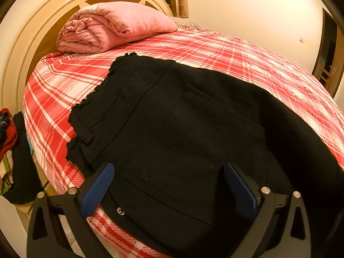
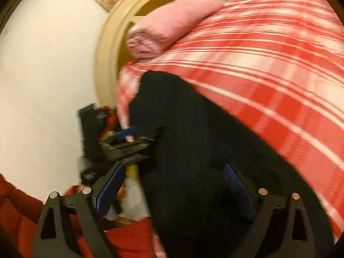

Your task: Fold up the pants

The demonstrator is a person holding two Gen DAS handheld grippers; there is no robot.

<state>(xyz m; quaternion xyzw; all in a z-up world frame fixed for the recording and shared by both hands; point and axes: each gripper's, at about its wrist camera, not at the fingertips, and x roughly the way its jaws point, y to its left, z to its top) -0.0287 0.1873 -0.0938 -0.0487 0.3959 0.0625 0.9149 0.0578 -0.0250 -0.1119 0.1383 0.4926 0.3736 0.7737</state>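
Black pants (image 1: 182, 129) lie on the red plaid bed (image 1: 247, 53), waistband and back pocket toward me, frayed hems at the far left. My left gripper (image 1: 169, 182) is open, its blue pads spread wide just above the waistband end, holding nothing. In the blurred right wrist view the pants (image 2: 204, 139) lie along the bed's near edge. My right gripper (image 2: 172, 189) is open above them, empty. The left gripper (image 2: 120, 137) shows there at the pants' left end.
A folded pink quilt (image 1: 111, 25) sits at the head of the bed against the round cream headboard (image 1: 28, 43). A pile of clothes (image 1: 10, 150) lies beside the bed on the left. A door (image 1: 329, 58) is at the far right.
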